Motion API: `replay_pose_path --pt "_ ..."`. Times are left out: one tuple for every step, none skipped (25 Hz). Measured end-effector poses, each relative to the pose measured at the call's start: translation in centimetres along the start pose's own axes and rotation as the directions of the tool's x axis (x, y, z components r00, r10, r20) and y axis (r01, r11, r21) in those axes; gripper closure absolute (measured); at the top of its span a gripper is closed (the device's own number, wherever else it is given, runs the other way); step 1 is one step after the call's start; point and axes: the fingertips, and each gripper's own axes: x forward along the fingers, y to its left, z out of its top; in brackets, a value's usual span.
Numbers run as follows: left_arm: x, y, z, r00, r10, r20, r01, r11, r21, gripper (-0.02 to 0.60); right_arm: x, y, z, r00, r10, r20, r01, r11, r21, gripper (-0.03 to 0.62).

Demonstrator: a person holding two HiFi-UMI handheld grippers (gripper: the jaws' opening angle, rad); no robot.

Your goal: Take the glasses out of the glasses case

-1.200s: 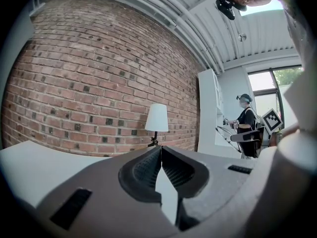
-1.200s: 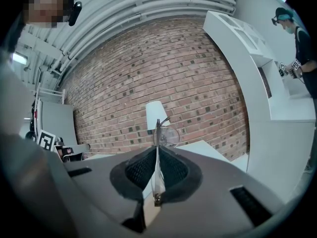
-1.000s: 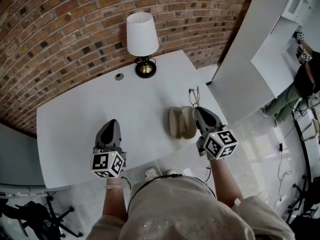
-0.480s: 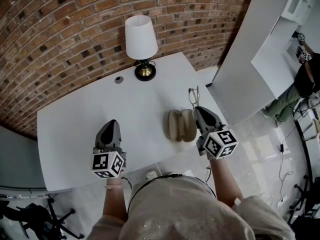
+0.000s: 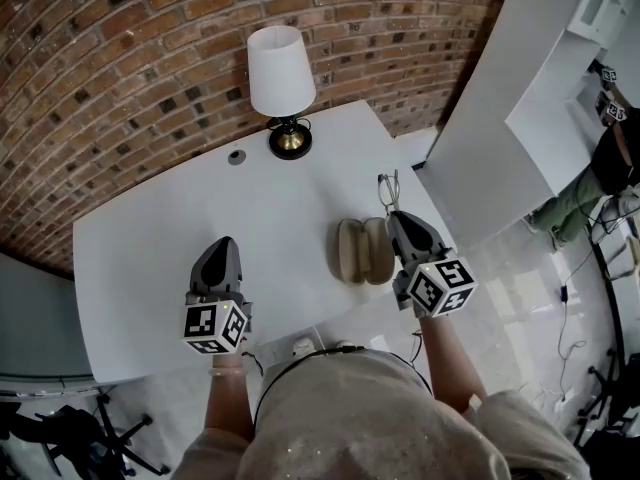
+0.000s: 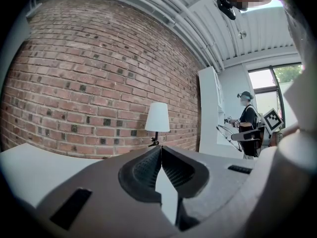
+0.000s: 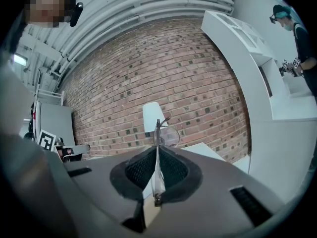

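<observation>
A beige glasses case [image 5: 362,250] lies open on the white table [image 5: 150,258], its two halves side by side. My right gripper [image 5: 392,216] hovers just right of the case, shut on the thin-framed glasses [image 5: 388,192], which stick out beyond its tips. In the right gripper view the glasses [image 7: 162,135] stand edge-on, pinched between the pads, a lens showing above the tips of the right gripper [image 7: 157,150]. My left gripper [image 5: 221,251] floats over the table's left front part, away from the case. Its jaws [image 6: 161,150] meet at the tips with nothing between them.
A lamp with a white shade [image 5: 281,69] and brass base stands at the table's far edge against the brick wall; a small round hole [image 5: 237,156] is left of it. A white shelf unit [image 5: 520,118] rises right of the table. A person [image 5: 612,148] stands at the far right.
</observation>
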Motion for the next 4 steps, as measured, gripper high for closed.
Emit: replay_pose_path --pt "0.13 0.04 -0.02 1.0 0.0 -0.001 0.0 1.0 0.0 0.575 0.11 -0.04 0.0 1.0 0.001 0.0 -0.001 1.0 0.0 0.572" --pt "0.26 0.09 -0.03 1.0 0.0 -0.001 0.0 1.0 0.0 0.575 0.23 -0.09 0.0 1.0 0.001 0.001 -0.001 1.0 0.0 0.572" --pt "0.4 0.14 -0.04 1.0 -0.001 -0.001 0.001 1.0 0.0 0.575 0.35 -0.13 0.0 1.0 0.002 0.001 -0.002 1.0 0.0 0.572" --pt "0.54 0.18 -0.04 1.0 -0.001 -0.001 0.001 1.0 0.001 0.575 0.48 -0.17 0.0 1.0 0.002 0.002 -0.002 1.0 0.0 0.572"
